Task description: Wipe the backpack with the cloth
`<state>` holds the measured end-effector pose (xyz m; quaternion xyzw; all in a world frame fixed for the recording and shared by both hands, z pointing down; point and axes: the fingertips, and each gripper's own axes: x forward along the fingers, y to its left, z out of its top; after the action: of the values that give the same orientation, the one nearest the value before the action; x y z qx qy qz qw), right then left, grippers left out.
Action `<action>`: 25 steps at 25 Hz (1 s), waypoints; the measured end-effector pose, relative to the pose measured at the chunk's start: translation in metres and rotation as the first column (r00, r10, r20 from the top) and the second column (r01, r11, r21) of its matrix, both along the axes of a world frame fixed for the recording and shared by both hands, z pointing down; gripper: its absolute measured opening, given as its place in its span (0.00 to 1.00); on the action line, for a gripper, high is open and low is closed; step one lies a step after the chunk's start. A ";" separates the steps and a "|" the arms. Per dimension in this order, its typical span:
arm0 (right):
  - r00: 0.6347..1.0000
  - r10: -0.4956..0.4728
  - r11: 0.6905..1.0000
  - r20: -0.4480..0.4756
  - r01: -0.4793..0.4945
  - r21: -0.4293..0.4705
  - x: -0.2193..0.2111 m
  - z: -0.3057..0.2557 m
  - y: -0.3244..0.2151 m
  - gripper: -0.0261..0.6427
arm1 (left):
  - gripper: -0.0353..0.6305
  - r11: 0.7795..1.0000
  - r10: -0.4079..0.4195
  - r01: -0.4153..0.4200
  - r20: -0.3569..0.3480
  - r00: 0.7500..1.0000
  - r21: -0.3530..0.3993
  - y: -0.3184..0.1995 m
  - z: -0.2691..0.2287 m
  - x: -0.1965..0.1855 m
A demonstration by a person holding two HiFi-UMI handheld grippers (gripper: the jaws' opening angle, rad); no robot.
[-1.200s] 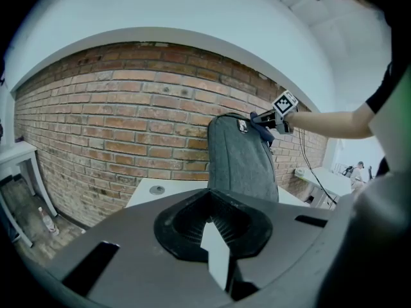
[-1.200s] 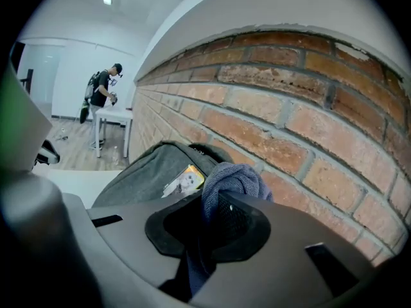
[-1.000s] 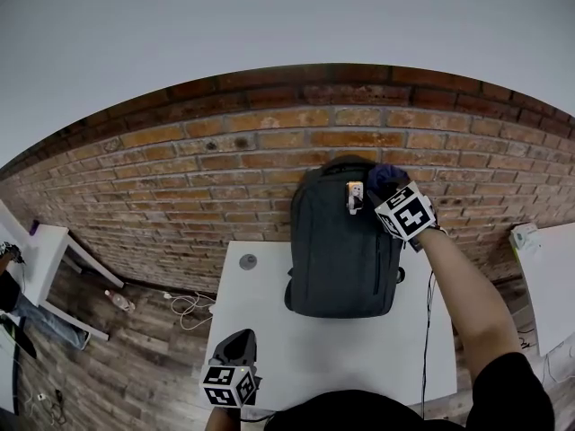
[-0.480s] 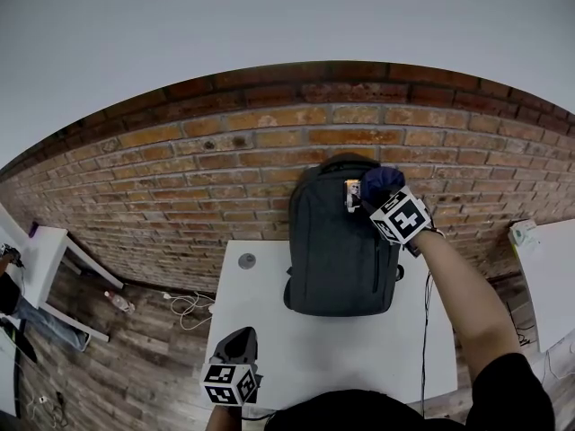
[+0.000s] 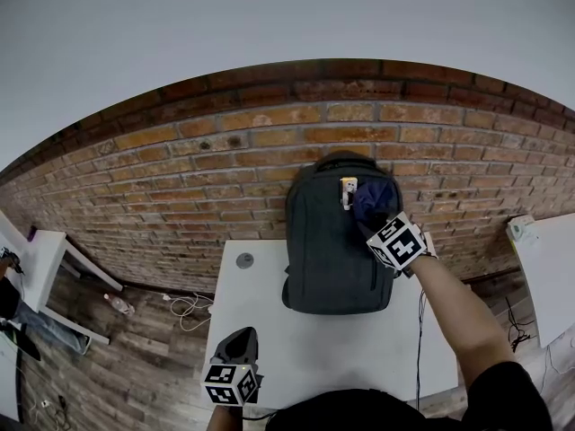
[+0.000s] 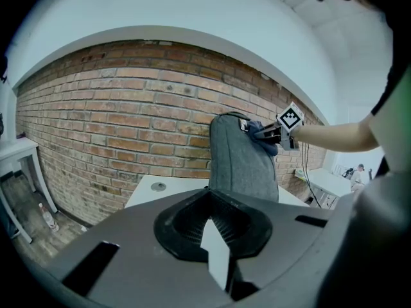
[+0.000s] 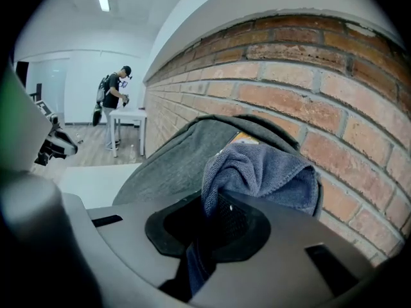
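The backpack (image 5: 332, 250) stood upright on the white worktop (image 5: 269, 330), against the brick wall (image 5: 180, 169). The blue cloth (image 5: 375, 201) was pressed on its upper right face beside a small tag (image 5: 347, 189), clamped in the jaws of the right gripper (image 5: 377, 218). The left gripper (image 5: 239, 344) hung well apart from the backpack, jaws together, empty. A round disc (image 5: 245, 260) lay left of the backpack.

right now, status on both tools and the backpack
Right tool shut on cloth, pressed on backpack near its top. Left tool shut, empty, low by table front edge. Backpack upright against brick wall. Nothing in the way.
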<state>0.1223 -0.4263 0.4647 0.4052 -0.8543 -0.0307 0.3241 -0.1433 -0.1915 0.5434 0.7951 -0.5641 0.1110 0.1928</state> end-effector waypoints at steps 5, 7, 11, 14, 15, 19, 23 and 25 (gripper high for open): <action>1.000 -0.023 1.000 0.016 0.023 -0.007 -0.001 0.018 0.019 0.10 | 0.05 1.000 0.006 -0.006 -0.001 1.000 -0.003 -0.002 0.001 0.001; 0.999 -0.034 0.999 0.028 0.034 -0.007 -0.001 0.025 0.028 0.10 | 0.05 1.000 0.006 -0.006 -0.001 1.000 -0.007 -0.002 0.002 0.002; 0.997 -0.035 0.999 0.075 0.036 -0.006 0.002 0.037 0.046 0.10 | 0.05 1.000 0.016 -0.016 0.002 1.000 -0.010 -0.003 0.003 0.006; 0.992 -0.016 1.000 0.122 0.017 -0.005 0.006 0.043 0.056 0.10 | 0.05 1.000 0.020 -0.020 0.003 1.000 -0.009 -0.004 0.002 0.008; 0.991 -0.009 1.000 0.134 0.009 -0.005 0.007 0.046 0.059 0.10 | 0.05 1.000 0.021 -0.021 0.004 1.000 -0.010 -0.004 0.002 0.008; 0.983 0.012 0.999 0.184 -0.005 -0.041 0.010 0.056 0.072 0.10 | 0.05 1.000 0.027 -0.027 0.007 1.000 -0.015 -0.003 0.003 0.010; 0.983 0.006 0.996 0.183 0.009 -0.084 0.013 0.074 0.093 0.10 | 0.05 1.000 0.025 -0.024 0.010 1.000 -0.013 -0.003 0.003 0.010; 0.982 0.015 0.994 0.187 0.006 -0.107 0.016 0.084 0.102 0.10 | 0.05 1.000 0.025 -0.025 0.010 1.000 -0.011 -0.003 0.002 0.009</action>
<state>0.1381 -0.3244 0.5484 0.3902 -0.8805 0.0543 0.2638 -0.1341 -0.1947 0.5455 0.8006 -0.5545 0.1205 0.1926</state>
